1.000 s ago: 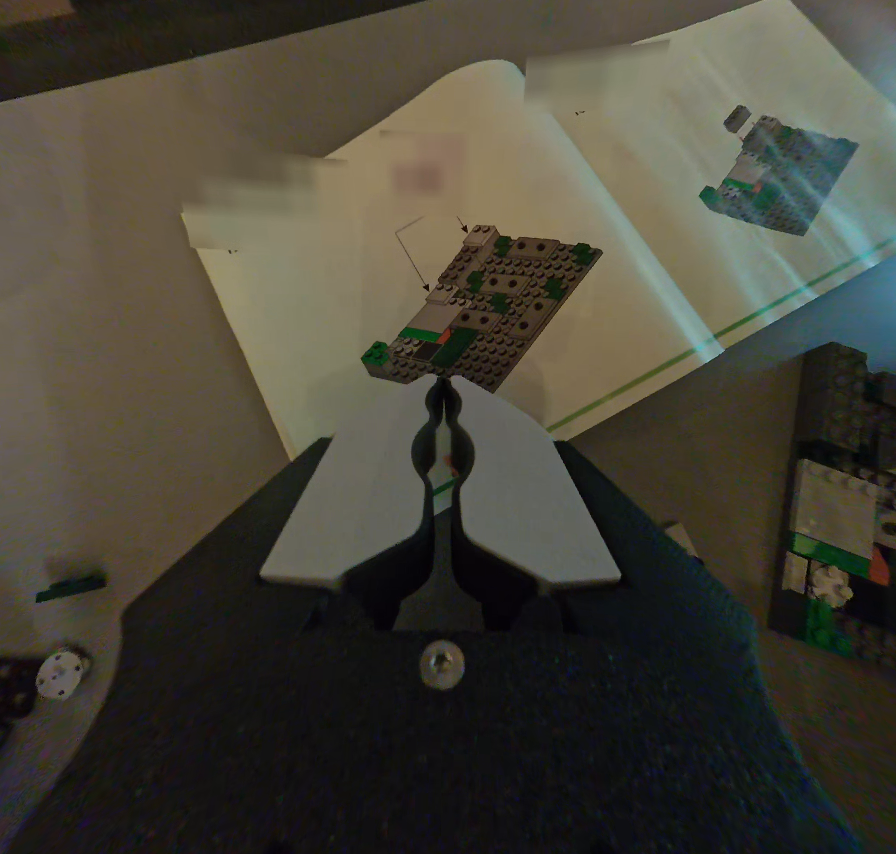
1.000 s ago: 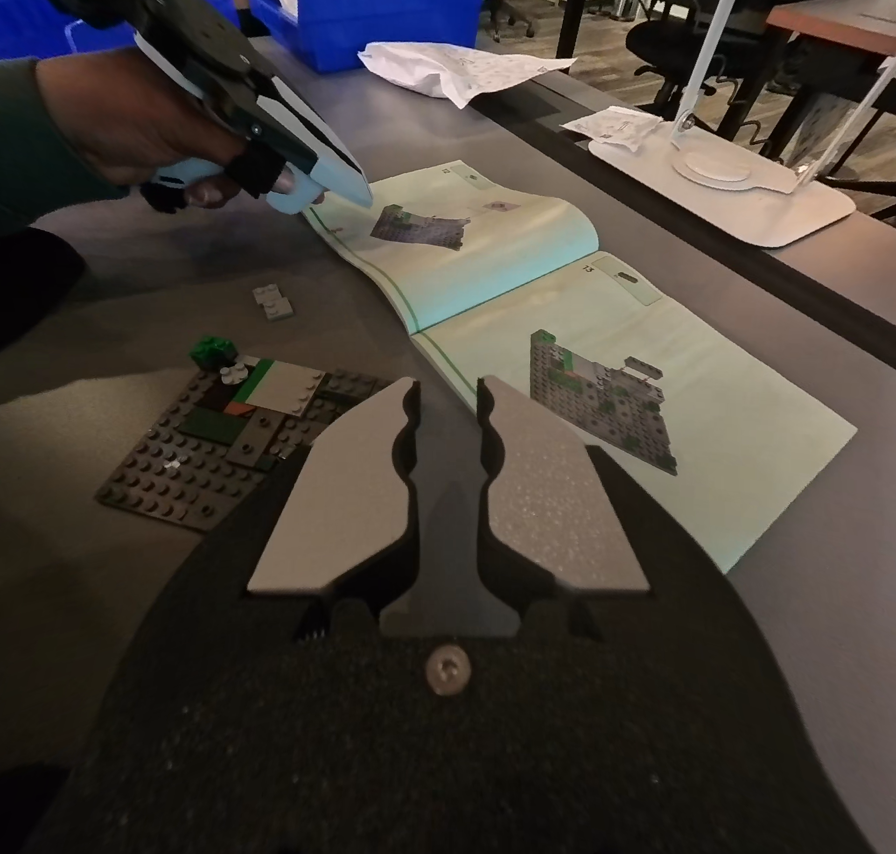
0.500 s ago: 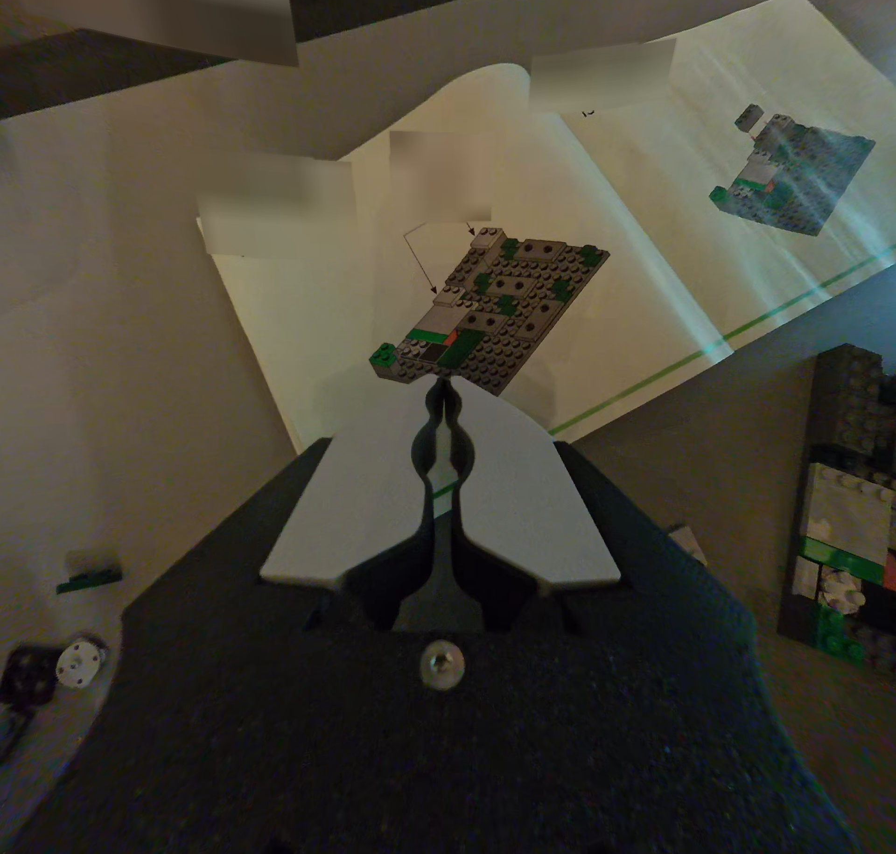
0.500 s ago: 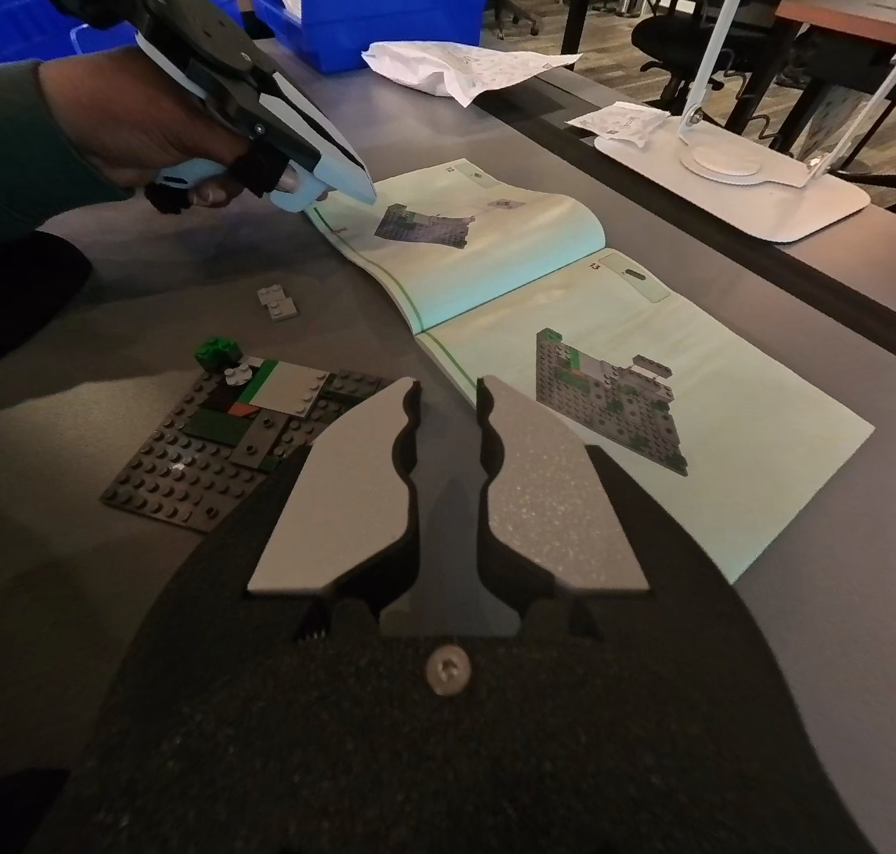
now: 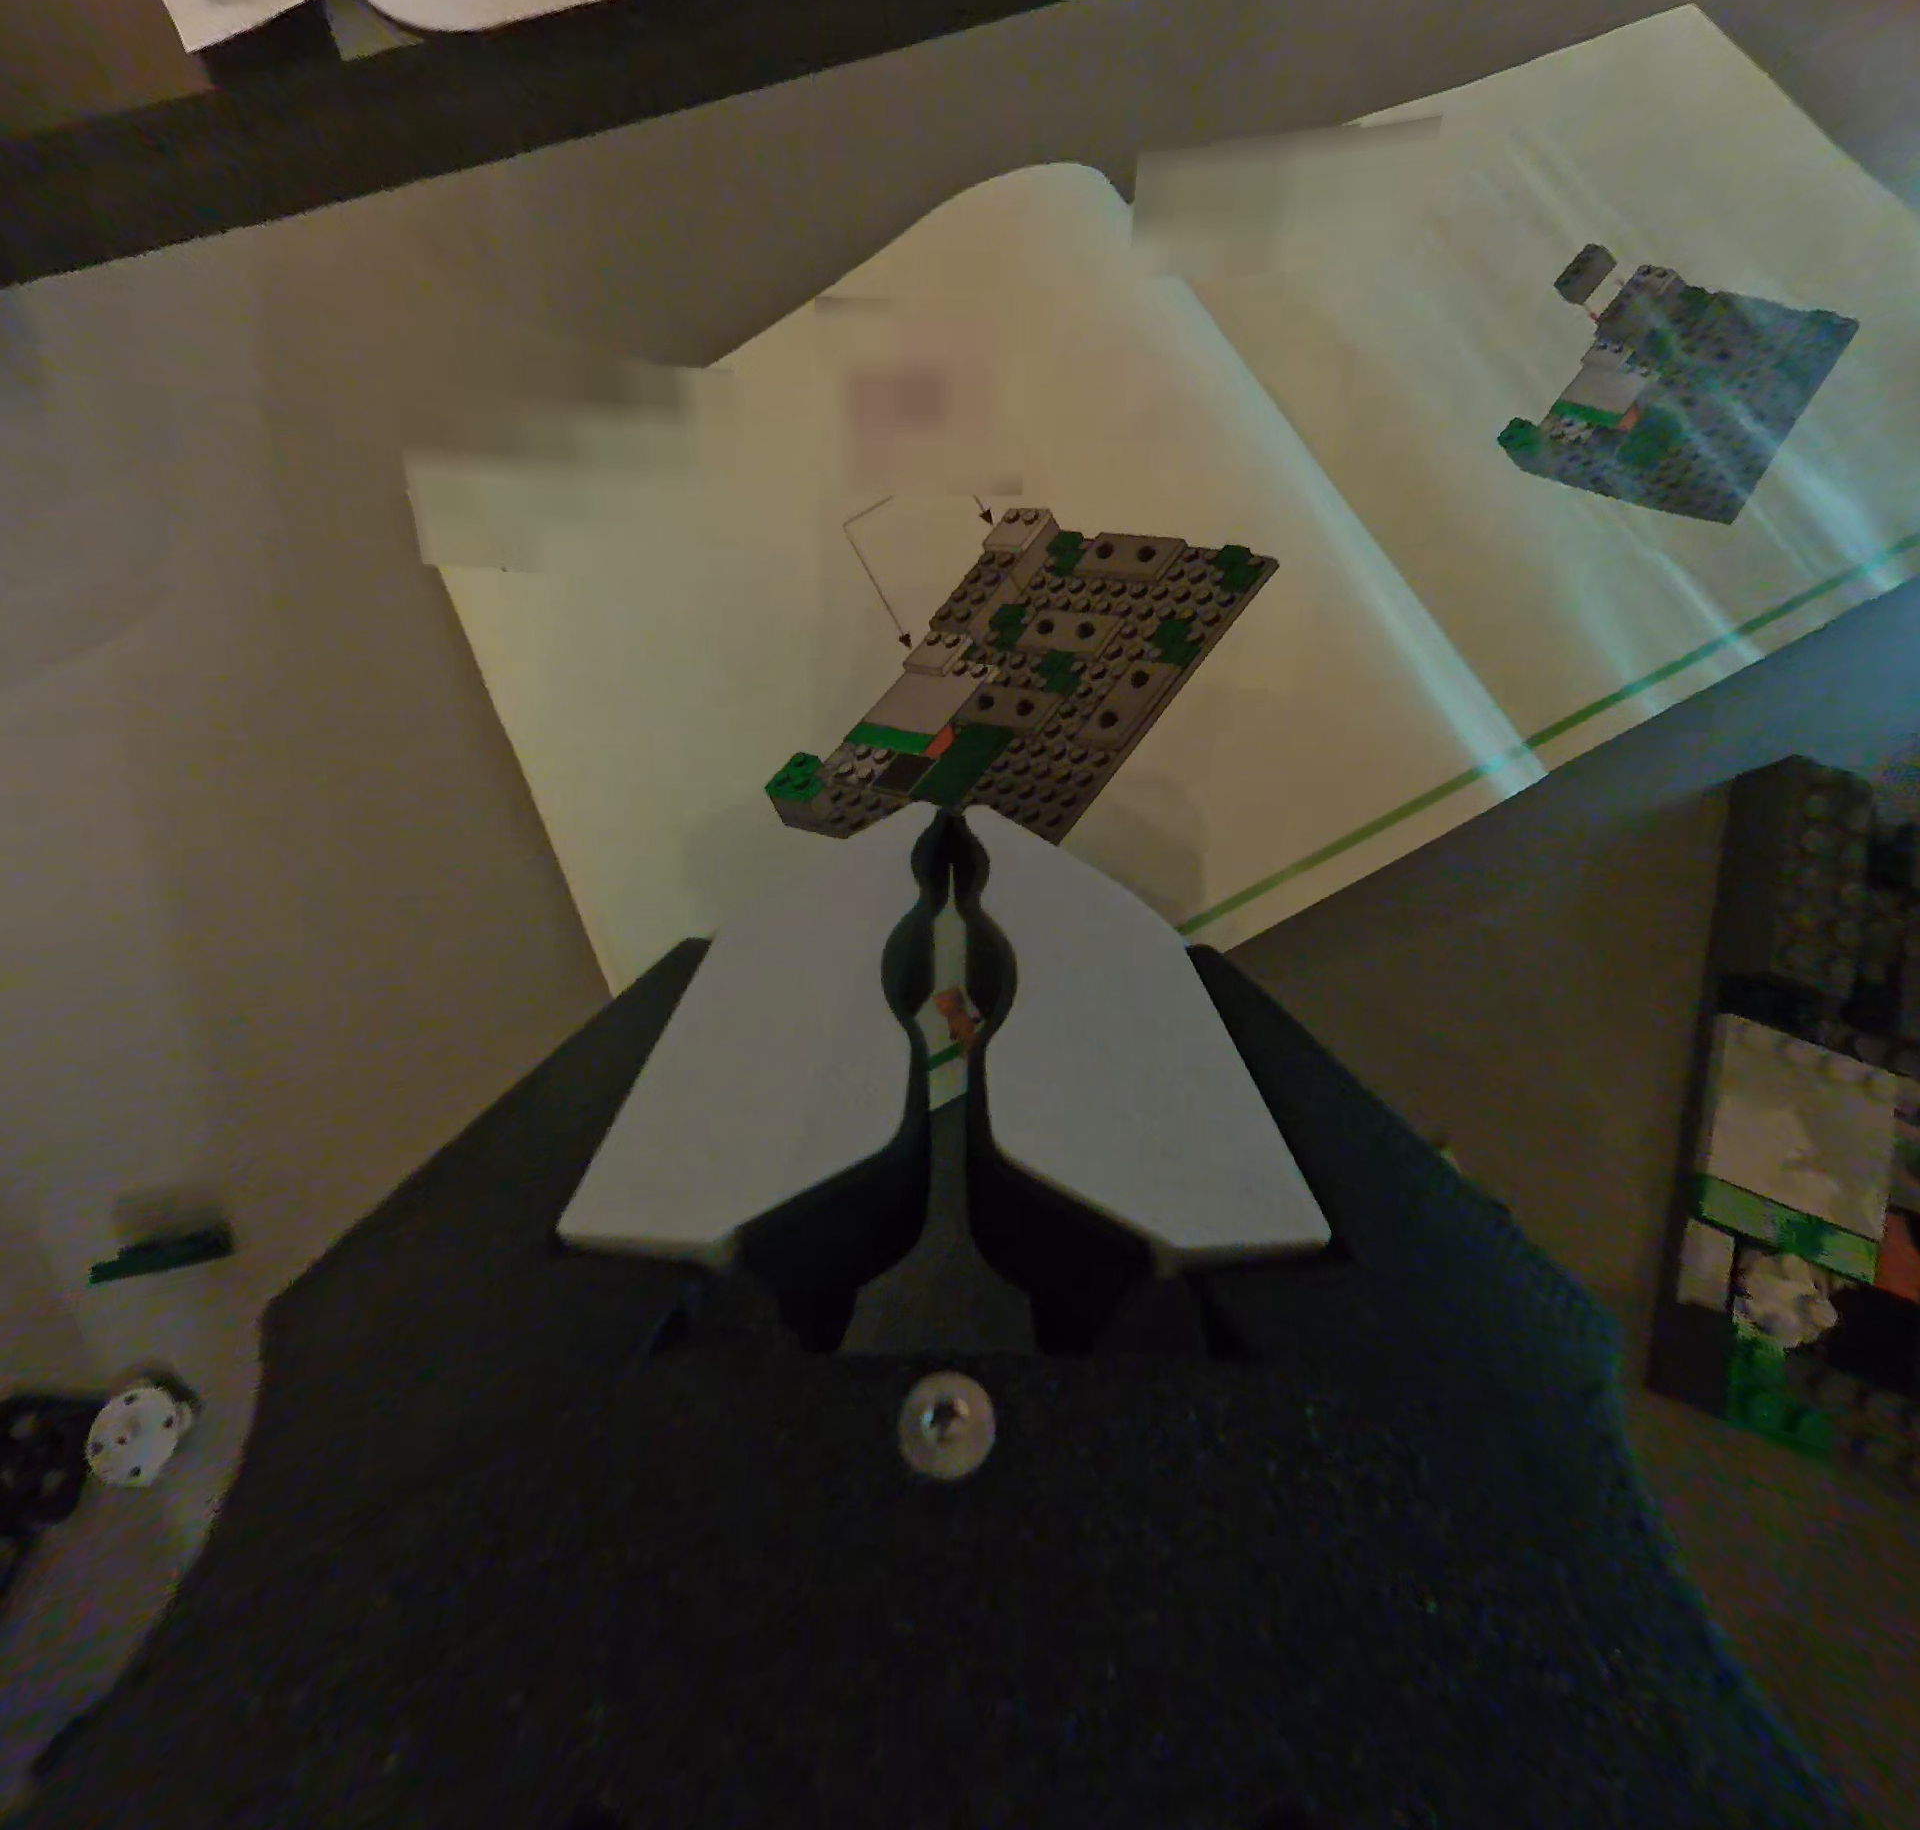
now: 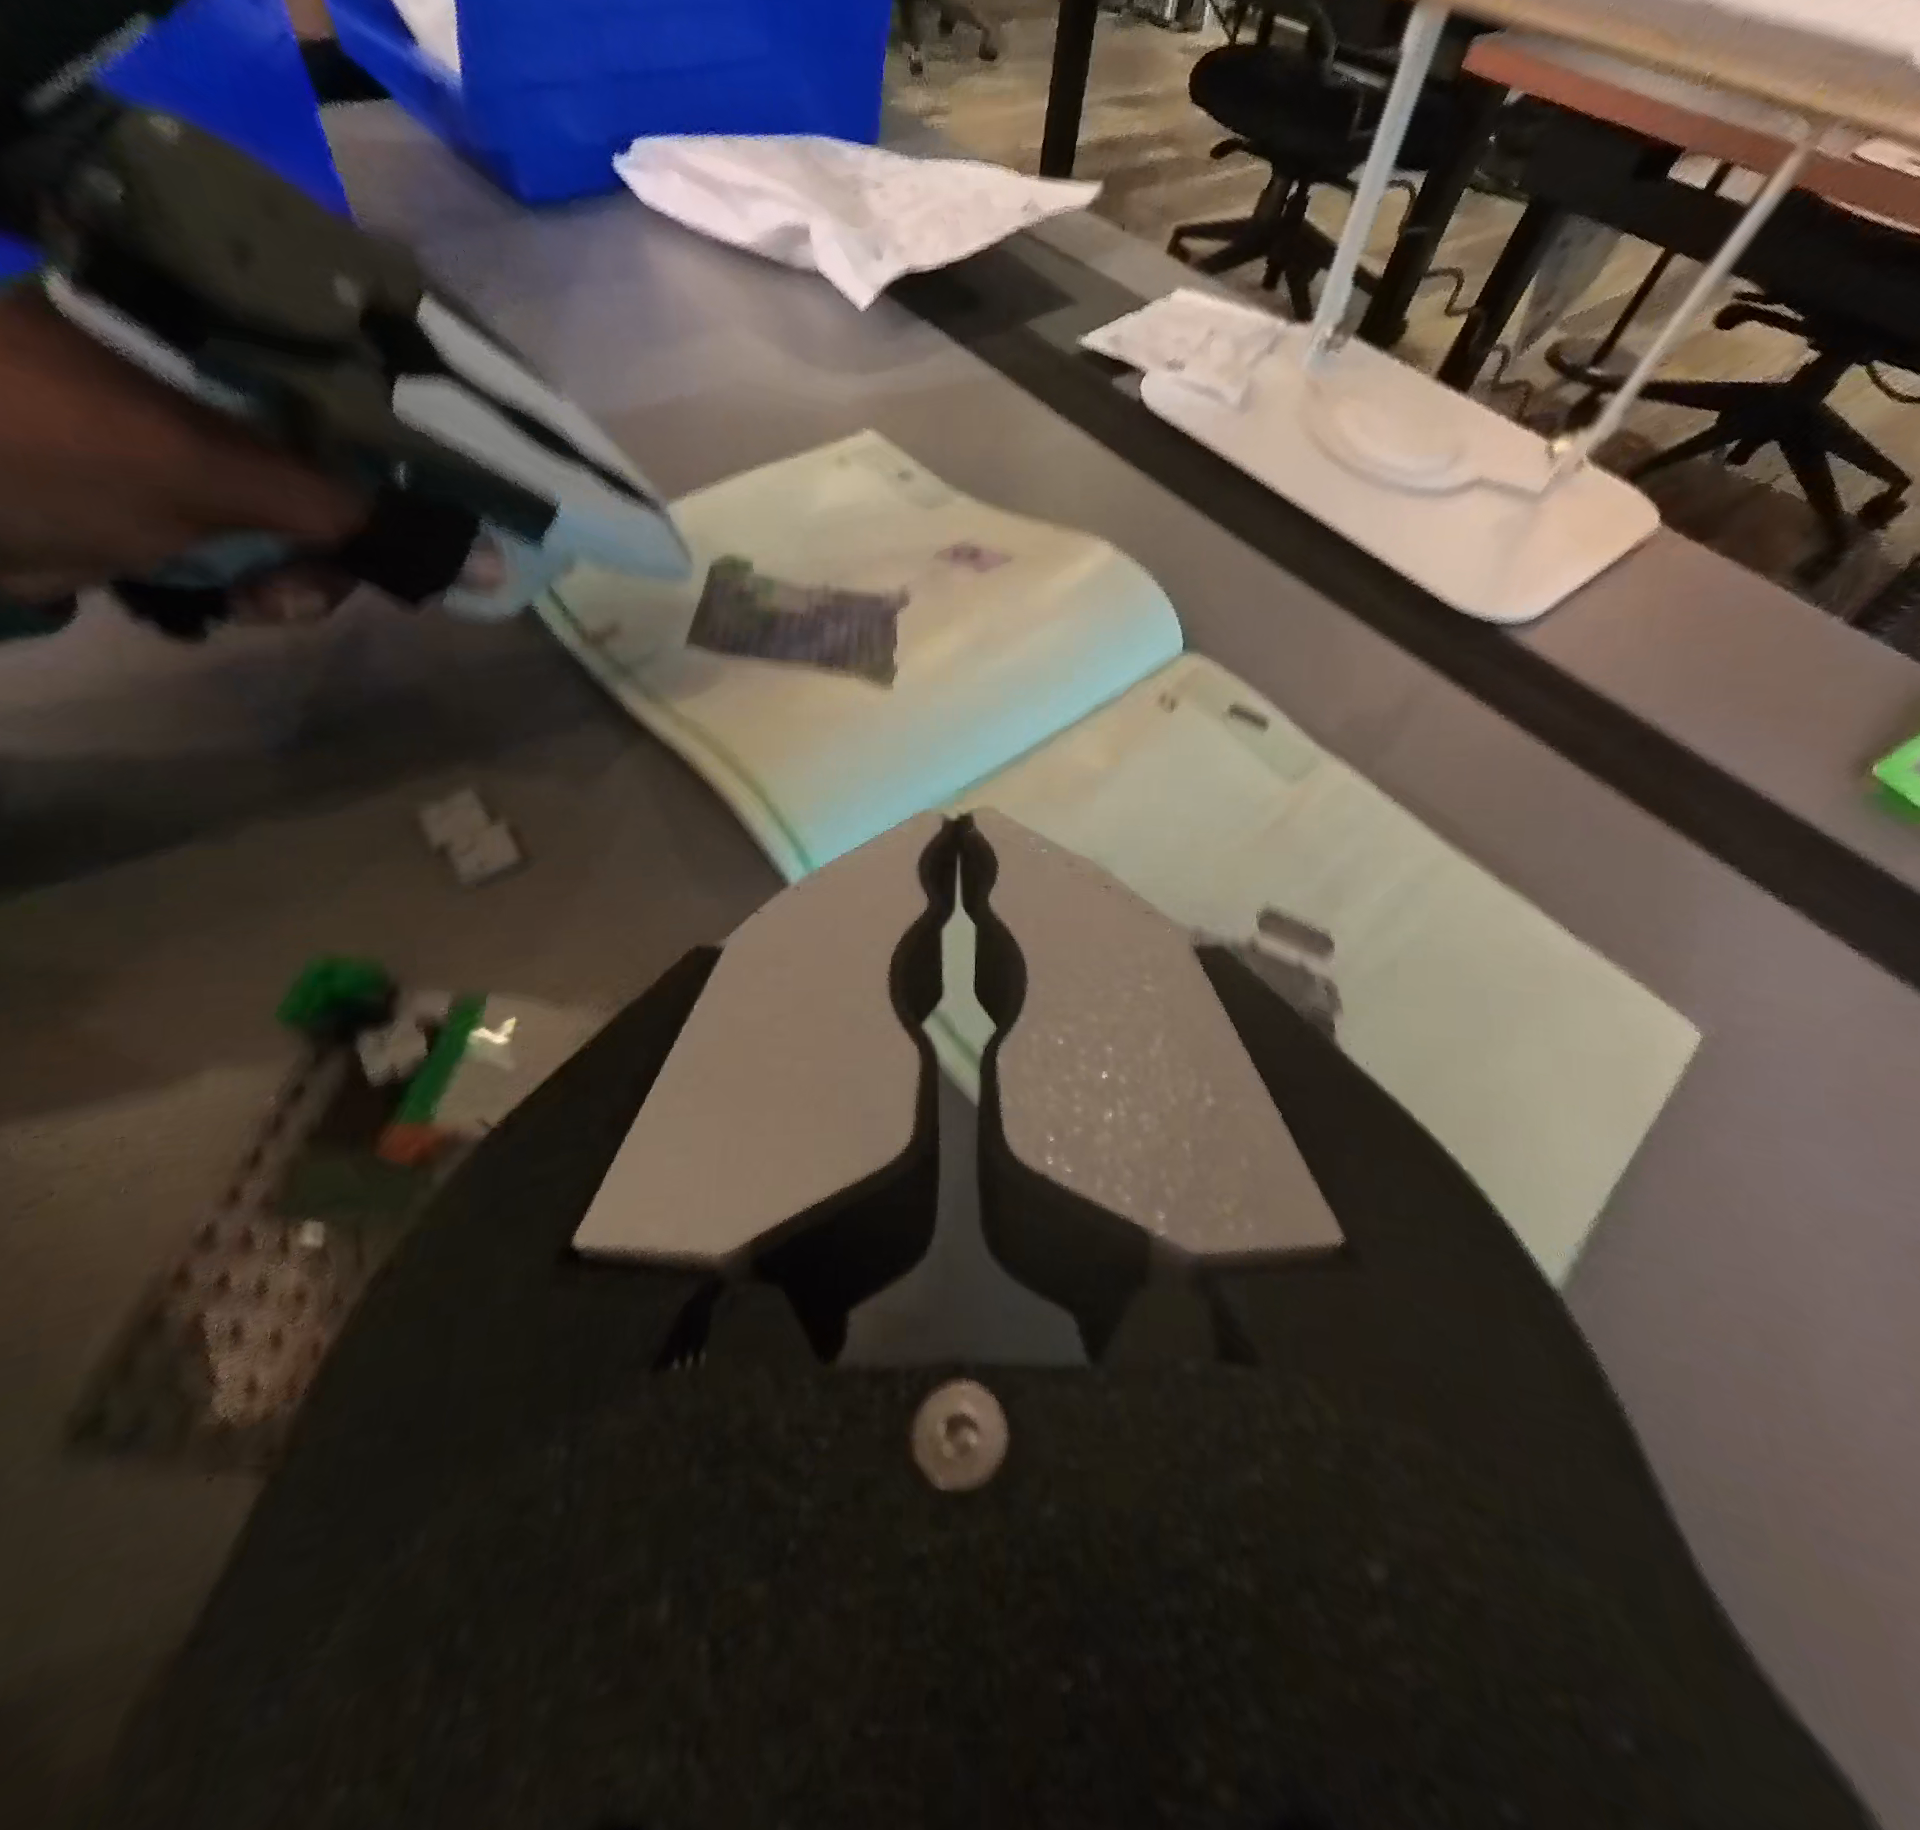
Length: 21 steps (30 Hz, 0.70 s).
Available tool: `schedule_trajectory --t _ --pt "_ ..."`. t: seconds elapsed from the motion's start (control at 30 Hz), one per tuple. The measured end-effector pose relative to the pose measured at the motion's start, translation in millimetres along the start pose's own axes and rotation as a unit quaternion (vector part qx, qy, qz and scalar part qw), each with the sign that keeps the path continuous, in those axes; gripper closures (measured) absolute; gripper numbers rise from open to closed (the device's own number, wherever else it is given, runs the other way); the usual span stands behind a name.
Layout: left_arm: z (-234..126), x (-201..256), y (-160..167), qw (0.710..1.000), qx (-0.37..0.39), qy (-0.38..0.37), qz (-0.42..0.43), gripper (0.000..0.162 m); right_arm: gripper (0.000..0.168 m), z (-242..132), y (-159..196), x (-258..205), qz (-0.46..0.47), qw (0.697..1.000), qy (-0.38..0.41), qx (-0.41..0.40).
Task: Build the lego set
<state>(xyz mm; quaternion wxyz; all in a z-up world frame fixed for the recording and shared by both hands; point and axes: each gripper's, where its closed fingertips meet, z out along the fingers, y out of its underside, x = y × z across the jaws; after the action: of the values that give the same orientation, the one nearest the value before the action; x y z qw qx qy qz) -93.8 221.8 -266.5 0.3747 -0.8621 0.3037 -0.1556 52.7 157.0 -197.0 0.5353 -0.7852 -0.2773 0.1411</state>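
Observation:
The open instruction booklet lies on the grey table. My left gripper is shut, with nothing between its tips, and hovers over the booklet's left page, just below the printed build picture. It also shows in the right wrist view, held by a hand at the booklet's near corner. My right gripper is shut, with nothing visible between its pads, above the booklet's spine. The partly built dark grey Lego baseplate with green, white and orange pieces lies lower left of it; in the left wrist view the baseplate is at the right edge.
A loose grey plate lies between the baseplate and the booklet. A small green piece and a white round piece lie at the left. Blue bins, a crumpled white bag and a white lamp base stand at the back. My hands' fingertips stand some 20 centimetres from each other. The loose grey plate lies around 11 centimetres away from my left fingertips.
My right gripper's jaws were open and empty and have now come together on nothing. The right view has shifted and is blurred. My left gripper stays shut and has barely moved.

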Motion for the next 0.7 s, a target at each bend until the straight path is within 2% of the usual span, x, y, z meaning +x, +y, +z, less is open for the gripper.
schedule_trajectory --t 0.3,0.7 --pt "-1.6 -2.3 -2.9 1.000 0.021 0.003 -0.001 0.162 0.168 56.2 -29.7 -10.6 0.011 0.999 -0.003 -0.029" --pt "-6.8 -16.8 -2.0 0.999 0.032 0.005 -0.011 0.162 0.168 122.1 -18.5 -31.4 0.012 0.994 0.006 -0.106"
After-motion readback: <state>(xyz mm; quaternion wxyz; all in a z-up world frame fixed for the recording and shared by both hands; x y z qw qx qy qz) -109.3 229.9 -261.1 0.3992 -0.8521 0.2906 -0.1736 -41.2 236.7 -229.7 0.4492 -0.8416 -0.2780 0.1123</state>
